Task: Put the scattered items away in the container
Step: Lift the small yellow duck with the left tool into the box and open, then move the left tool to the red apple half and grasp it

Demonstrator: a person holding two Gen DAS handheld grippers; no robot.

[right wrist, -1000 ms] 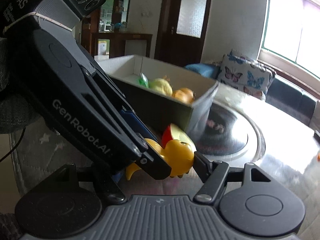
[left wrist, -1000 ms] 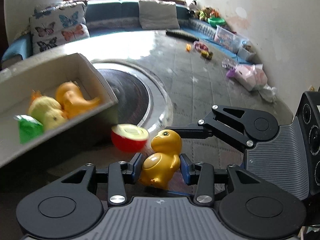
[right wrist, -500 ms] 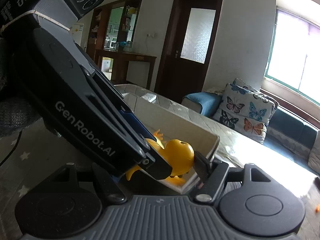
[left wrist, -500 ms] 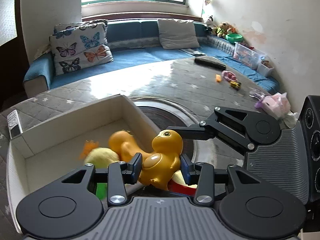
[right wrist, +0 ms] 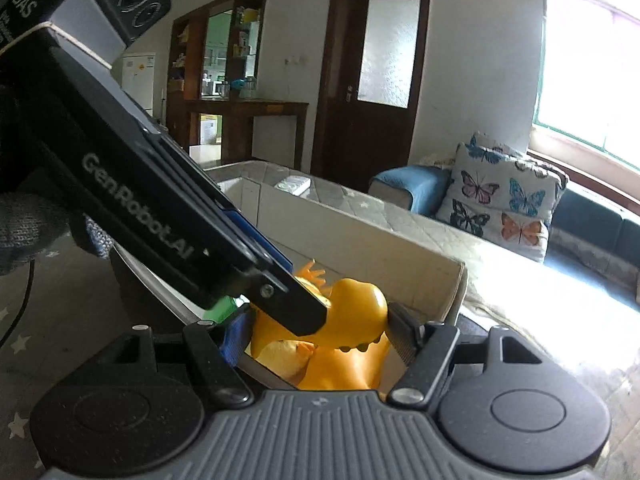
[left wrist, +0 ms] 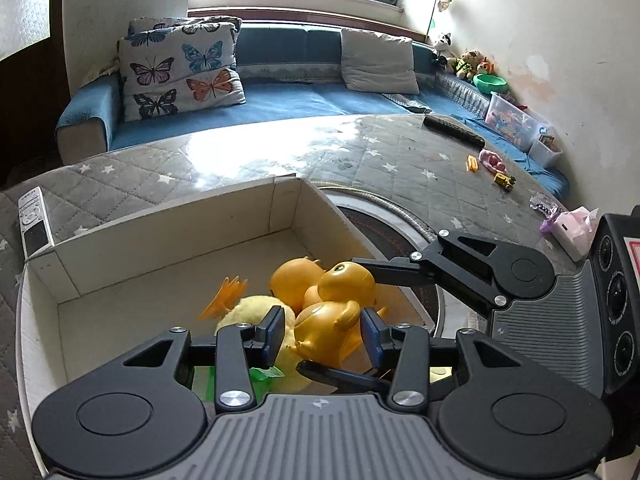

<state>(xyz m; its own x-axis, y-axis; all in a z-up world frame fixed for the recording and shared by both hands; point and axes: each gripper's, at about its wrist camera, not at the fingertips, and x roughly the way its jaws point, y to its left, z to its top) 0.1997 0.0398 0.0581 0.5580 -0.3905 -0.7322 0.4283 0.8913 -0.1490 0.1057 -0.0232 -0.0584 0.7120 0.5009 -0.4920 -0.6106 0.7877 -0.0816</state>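
Sitting on the quilted tabletop (left wrist: 160,168), the cardboard box (left wrist: 168,236) holds a heap of toys. Left gripper (left wrist: 322,330) has its fingers open around the orange duck (left wrist: 332,320) over the box. Right gripper (right wrist: 320,328) reaches in too, can't tell its grip.

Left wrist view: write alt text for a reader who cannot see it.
The left gripper, its blue pads spread apart, frames an orange toy duck over an open cardboard box that holds a yellow plush chick and another orange toy. The right gripper reaches in from the right at the duck's head. Behind are a quilted table and a blue sofa with butterfly cushions.
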